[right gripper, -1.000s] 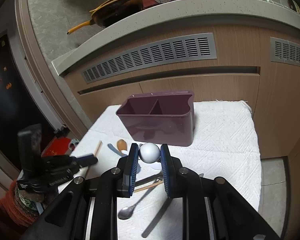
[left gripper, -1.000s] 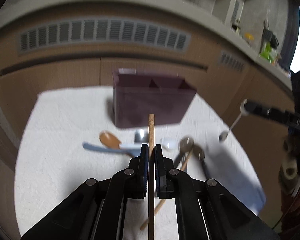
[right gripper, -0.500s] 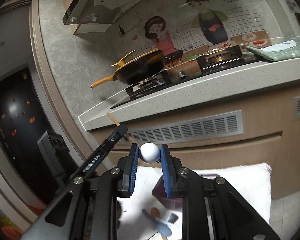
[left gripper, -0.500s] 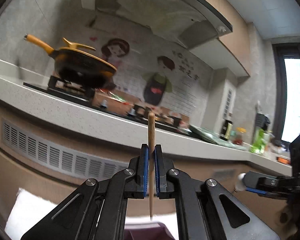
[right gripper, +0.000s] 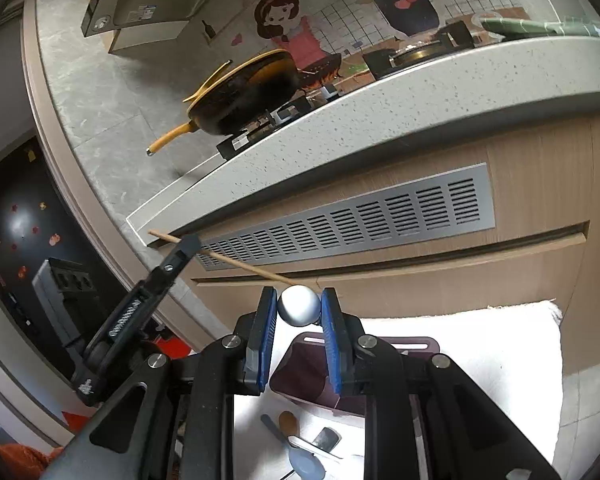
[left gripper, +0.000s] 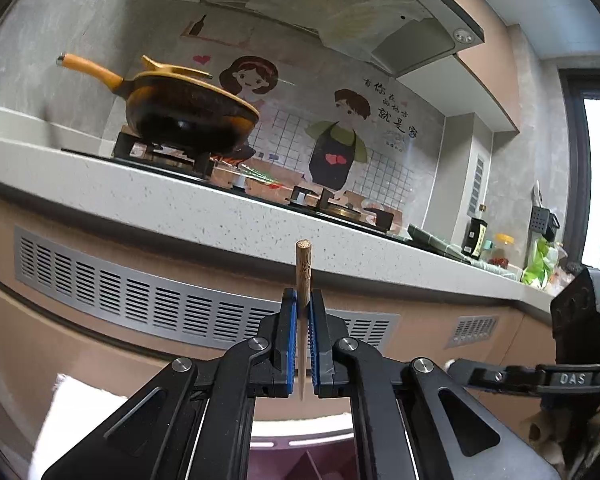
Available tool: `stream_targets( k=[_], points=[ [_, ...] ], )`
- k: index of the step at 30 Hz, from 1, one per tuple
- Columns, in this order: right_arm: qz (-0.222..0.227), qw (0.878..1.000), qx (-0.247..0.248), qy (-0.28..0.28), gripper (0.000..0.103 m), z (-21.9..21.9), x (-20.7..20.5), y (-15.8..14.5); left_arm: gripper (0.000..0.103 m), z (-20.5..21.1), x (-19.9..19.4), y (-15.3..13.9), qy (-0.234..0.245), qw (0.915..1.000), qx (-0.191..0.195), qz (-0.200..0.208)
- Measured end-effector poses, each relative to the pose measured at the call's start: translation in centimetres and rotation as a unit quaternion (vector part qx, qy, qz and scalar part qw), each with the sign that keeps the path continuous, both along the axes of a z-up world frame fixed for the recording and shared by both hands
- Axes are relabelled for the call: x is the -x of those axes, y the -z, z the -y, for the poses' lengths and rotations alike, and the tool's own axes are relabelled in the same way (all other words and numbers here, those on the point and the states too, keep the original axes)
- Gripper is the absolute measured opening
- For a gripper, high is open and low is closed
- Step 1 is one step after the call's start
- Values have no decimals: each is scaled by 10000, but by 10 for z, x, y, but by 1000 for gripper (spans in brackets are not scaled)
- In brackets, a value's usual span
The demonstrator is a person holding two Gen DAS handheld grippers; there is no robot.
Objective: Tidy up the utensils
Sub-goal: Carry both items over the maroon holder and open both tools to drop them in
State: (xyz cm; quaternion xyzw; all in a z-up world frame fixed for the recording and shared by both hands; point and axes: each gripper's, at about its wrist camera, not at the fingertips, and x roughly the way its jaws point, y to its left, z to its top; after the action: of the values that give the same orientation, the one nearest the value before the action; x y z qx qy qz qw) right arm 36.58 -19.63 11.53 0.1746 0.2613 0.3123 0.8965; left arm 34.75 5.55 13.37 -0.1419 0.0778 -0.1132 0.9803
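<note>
Mid-task: left gripper (left gripper: 303, 344) clamped on a wooden chopstick (left gripper: 302, 276) and right gripper (right gripper: 299, 344) clamped on a spoon's white ball end (right gripper: 298, 305), both above the purple caddy (right gripper: 300, 376), nothing dropped in yet, several utensils (right gripper: 300, 446) still on the white towel (right gripper: 480, 360)

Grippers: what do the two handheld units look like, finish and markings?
Both match: the left gripper and right gripper have matte black linkage arms with triangular cutouts and silver pivot screws. The fingers carry ribbed blue pads. Seen side-on from the left wrist, the right unit's black bar bears white "DAS" lettering. No sleeve or cable is clearly visible.
</note>
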Motion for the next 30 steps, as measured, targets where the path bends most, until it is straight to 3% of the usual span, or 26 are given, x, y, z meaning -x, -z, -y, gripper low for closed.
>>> stream_targets(
  k=[10, 19, 20, 23, 26, 30],
  points=[
    [-280, 9994, 225, -2, 20, -15, -6, 32, 6, 4, 24, 20, 260, 9976, -137, -634],
    [-1005, 9929, 621, 147, 21, -29, -28, 89, 7, 15, -4, 90, 444, 9824, -373, -1774],
    [-1125, 9909, 721, 150, 21, -30, -30, 96, 11, 17, -8, 98, 526, 9792, -386, -1920],
    [-1339, 9854, 1006, 288, 21, -31, -34, 106, 53, 15, -15, 111, 755, 9721, -260, -2205],
    [-972, 9898, 937, 457, 22, -19, -18, 89, 59, 7, -1, 102, 729, 9785, -153, -1923],
    [52, 9929, 961, 703, 27, -2, 24, 53, 63, -9, 27, 76, 363, 9894, -89, -1405]
  ],
)
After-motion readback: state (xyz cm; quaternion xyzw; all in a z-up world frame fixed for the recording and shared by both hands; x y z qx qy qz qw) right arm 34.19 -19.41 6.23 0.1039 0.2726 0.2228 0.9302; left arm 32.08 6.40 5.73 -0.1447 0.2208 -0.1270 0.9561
